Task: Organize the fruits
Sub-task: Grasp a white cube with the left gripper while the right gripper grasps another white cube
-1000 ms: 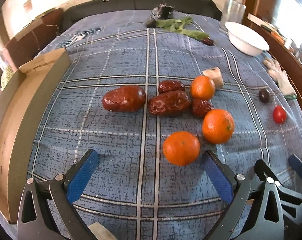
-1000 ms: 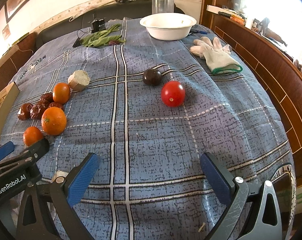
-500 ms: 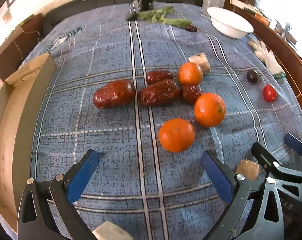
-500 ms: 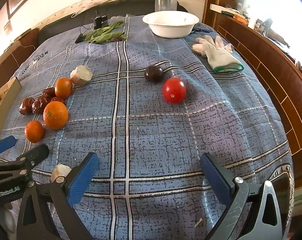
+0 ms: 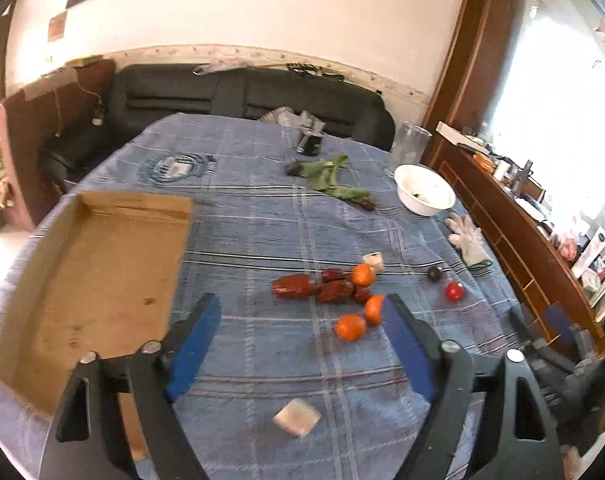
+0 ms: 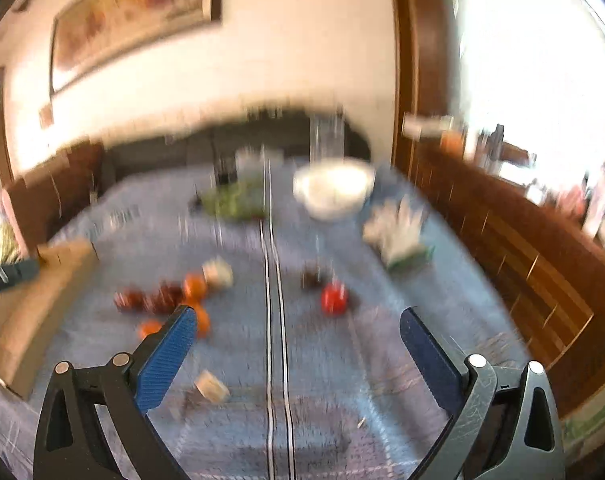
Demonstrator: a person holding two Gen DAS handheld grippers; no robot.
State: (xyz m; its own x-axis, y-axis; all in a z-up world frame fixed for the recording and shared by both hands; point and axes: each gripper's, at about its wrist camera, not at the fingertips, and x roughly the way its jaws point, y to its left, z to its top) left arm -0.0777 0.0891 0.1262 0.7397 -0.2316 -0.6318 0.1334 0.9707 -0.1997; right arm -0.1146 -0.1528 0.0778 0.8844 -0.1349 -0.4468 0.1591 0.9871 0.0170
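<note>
Both claws gape wide and empty: left claw (image 5: 302,344) above the oranges (image 5: 350,327), right claw (image 6: 298,344) over a blurred, probably tomato (image 6: 334,299).

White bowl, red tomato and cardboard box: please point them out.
White bowl (image 5: 406,194), left wrist view, near rim.
Red tomato (image 5: 454,291), left wrist view, centre.
Cardboard box (image 5: 90,280), left wrist view, bare floor.
</note>
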